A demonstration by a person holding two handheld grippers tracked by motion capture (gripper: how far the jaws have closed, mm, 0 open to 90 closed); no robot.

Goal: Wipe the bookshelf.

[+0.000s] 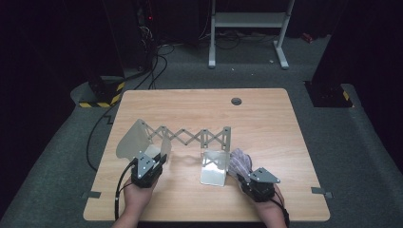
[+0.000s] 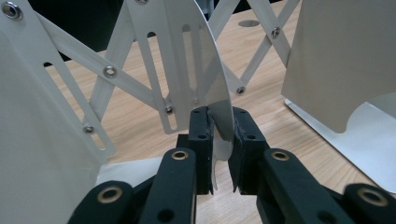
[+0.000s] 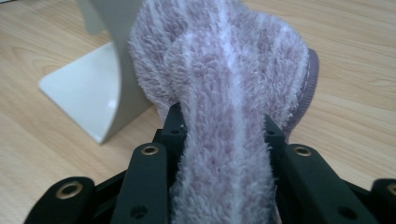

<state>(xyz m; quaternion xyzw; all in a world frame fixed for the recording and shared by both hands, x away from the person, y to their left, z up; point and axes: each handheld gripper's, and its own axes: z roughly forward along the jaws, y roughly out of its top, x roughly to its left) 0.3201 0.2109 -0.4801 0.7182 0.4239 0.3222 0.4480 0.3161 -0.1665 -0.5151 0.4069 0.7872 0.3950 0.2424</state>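
You could read no text, label, brand or number anywhere, though the dark background perhaps hid some.

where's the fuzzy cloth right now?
The purple-and-white fuzzy cloth sits at the table's near right in the high view, clamped in the right gripper, touching the right end plate of the expandable metal rack.

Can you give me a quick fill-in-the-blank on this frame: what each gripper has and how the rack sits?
1. The left gripper is clamped on a thin ____ plate of the expanding rack.
2. The right gripper holds a fluffy purple-and-white ____.
3. The rack's plates are joined by a ____-style lattice of crossed bars.
4. The rack stands on a ____ table.

Missing words: metal; cloth; scissor; wooden
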